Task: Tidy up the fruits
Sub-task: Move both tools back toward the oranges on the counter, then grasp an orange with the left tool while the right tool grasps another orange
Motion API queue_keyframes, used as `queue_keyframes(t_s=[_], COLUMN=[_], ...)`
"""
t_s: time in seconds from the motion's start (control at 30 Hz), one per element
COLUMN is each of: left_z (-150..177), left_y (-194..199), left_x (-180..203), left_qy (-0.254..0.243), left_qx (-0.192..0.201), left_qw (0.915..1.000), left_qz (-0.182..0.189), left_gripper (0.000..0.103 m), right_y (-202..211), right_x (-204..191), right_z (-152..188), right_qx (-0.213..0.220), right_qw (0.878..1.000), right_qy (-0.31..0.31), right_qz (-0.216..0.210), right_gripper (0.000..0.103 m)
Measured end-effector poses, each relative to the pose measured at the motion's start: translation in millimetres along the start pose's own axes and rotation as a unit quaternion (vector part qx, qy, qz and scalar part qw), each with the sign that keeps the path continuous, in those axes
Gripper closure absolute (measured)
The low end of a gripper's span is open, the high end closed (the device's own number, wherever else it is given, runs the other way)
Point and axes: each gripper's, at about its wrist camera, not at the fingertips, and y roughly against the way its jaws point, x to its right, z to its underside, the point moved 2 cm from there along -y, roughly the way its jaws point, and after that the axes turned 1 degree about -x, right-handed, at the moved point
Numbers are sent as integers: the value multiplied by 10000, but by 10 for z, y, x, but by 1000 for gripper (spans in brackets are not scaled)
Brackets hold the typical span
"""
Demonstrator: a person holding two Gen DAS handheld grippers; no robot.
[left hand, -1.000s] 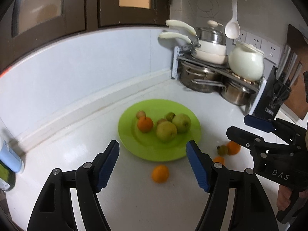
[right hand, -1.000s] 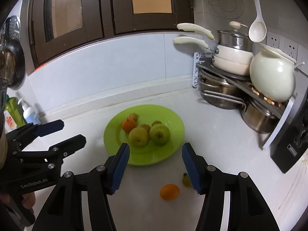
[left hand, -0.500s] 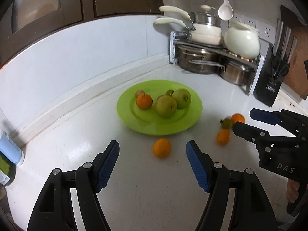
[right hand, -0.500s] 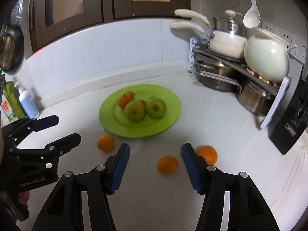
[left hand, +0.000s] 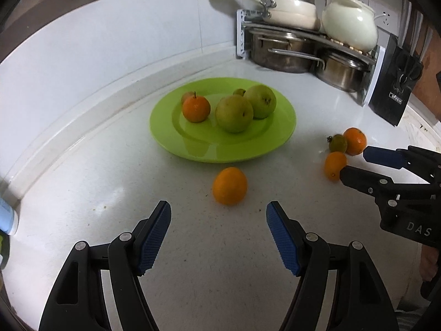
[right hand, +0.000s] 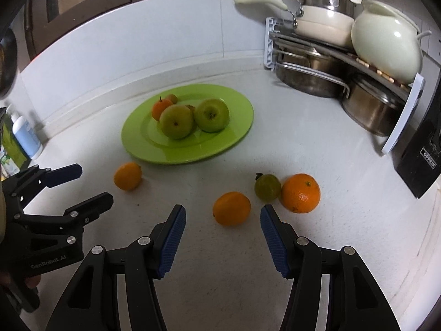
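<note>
Left gripper (left hand: 217, 220) fingers apart, empty, one orange (left hand: 229, 185) just ahead on counter (left hand: 110, 165). Right gripper (right hand: 222, 218) fingers apart around second orange (right hand: 231, 208), not touching. Green plate (right hand: 234, 135) holds two pears (right hand: 176, 121)

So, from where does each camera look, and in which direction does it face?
Left wrist: sits on the left hand-held gripper, faces the green plate, an orange just ahead; the right hand-held gripper shows at right.
Right wrist: sits on the right hand-held gripper, faces the same plate; the left hand-held gripper shows at left.
Both share plate, loose oranges, pot rack.
</note>
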Motion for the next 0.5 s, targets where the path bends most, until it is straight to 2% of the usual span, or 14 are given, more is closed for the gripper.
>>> queue_keyframes(t_s=[0.37, 0.5], left_z=[-159, -212], left_y=[-245, -338], left_x=[19, 46], left_qy=[-174, -190], left_qx=[-29, -77], left_qw=[9998, 9998], left_qz=[9, 54], left_gripper=[32, 37], right_y=[-226, -284], right_x=[62, 79], right_z=[-34, -40], right_qx=[-194, -237], right_qw=[9998, 9997], right_qy=[-56, -56], right_qz=[-79, -99], right_gripper=[46, 50])
